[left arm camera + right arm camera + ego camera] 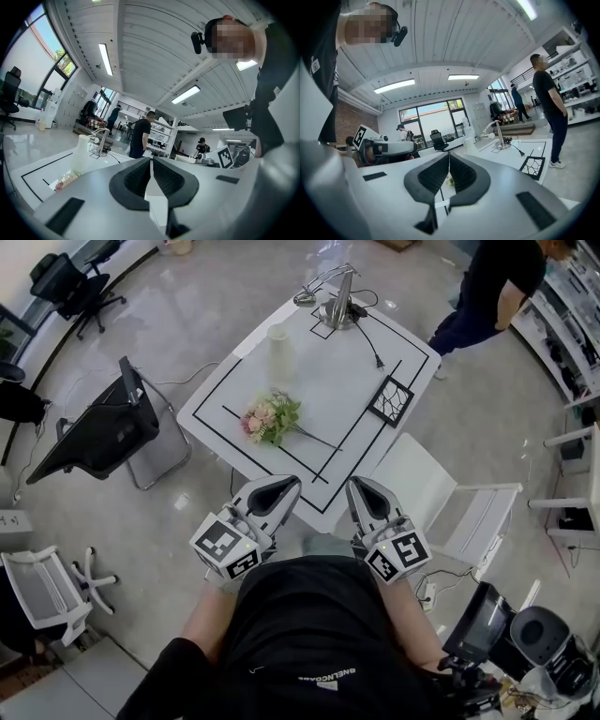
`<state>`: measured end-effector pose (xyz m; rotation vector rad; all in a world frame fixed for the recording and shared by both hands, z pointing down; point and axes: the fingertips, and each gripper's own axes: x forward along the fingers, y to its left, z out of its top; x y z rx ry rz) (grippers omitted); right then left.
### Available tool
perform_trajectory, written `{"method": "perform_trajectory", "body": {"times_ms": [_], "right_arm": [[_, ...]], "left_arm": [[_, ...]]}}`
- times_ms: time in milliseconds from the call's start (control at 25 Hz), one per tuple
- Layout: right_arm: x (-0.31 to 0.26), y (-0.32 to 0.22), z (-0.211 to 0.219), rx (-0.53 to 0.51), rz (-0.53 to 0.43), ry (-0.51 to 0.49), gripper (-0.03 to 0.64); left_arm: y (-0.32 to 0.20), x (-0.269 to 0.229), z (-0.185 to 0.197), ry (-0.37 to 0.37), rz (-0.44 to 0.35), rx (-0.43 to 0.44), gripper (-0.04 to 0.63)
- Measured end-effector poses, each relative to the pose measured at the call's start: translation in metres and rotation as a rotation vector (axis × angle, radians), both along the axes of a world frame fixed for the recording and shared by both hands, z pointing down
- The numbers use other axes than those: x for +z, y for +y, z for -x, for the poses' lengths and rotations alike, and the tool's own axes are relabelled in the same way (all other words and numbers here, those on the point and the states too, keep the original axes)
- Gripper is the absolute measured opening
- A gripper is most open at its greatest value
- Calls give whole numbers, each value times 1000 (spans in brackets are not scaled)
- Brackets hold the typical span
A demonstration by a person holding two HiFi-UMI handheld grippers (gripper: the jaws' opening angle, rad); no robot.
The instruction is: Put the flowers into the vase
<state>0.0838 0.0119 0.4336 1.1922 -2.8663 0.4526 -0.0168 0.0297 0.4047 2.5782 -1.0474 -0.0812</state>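
A bunch of pink and white flowers (271, 418) with green leaves lies on the white table (356, 381), inside its black marked lines. Beyond it stands a tall white vase (278, 354), upright. Both of my grippers hover at the table's near edge, short of the flowers. The left gripper (287, 486) is shut with nothing in it, and so is the right gripper (357, 487). In the left gripper view the shut gripper (151, 161) points level over the table, with the flowers (65, 179) and the vase (83, 152) off to its left. The right gripper (449, 157) shows its jaws together.
A metal desk lamp (337, 304) with a cable stands at the table's far end, and a black patterned mat (391, 400) lies at its right edge. A white chair (455, 507) stands right of the table, a black chair (103, 432) to its left. A person (487, 287) stands beyond.
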Motion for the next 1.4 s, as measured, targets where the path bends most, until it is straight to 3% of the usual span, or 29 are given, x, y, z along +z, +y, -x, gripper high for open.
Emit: {"method": "perform_trajectory", "body": {"times_ms": [360,800,1160,1400], "right_arm": [[3,-61,-23,-90,20,-51,12],[22,-99,-36,-163,77,-113,12],[31,-100,-22,-183,111,-105,12],[31,-100,-6,-172,117,-69,12]], "left_arm": [[-56,16,-26,-58,50,-102,9],[-91,41,-21,-134,167,-282,83],[-101,64,22,-178,256,-392,162],[-127,82,58,-229,295,-402,225]]}}
